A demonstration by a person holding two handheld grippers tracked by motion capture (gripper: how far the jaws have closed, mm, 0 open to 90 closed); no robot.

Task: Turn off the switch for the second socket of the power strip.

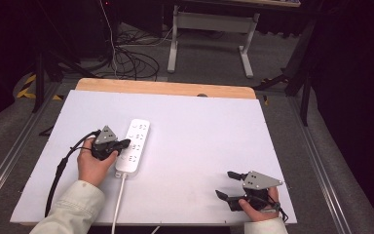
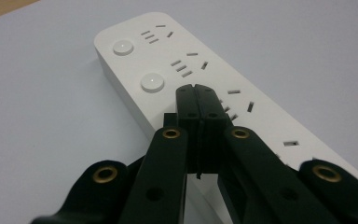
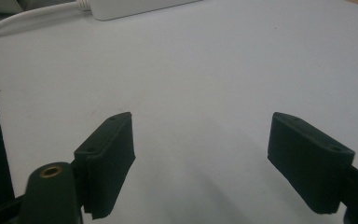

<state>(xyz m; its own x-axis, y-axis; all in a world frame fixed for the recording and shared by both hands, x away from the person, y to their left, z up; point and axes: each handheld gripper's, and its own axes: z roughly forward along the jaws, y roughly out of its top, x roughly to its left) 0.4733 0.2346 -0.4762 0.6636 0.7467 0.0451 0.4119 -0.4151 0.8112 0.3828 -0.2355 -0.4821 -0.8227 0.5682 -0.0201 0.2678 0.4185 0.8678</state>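
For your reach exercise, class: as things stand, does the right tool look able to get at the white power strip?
Probably yes. The right tool rests open near the table's front right, and only bare white tabletop lies between it and the power strip. The left tool, shut, already sits over the strip's middle, so the far end looks freer.

No words, brand names or numbers can be read anywhere in these views. The white power strip (image 2: 205, 88) carries only socket slots and round buttons (image 2: 152, 82), with no legible print on its top. The yellow and black striped marking (image 1: 27, 87) on the floor beside the table is a plain hazard pattern without letters.
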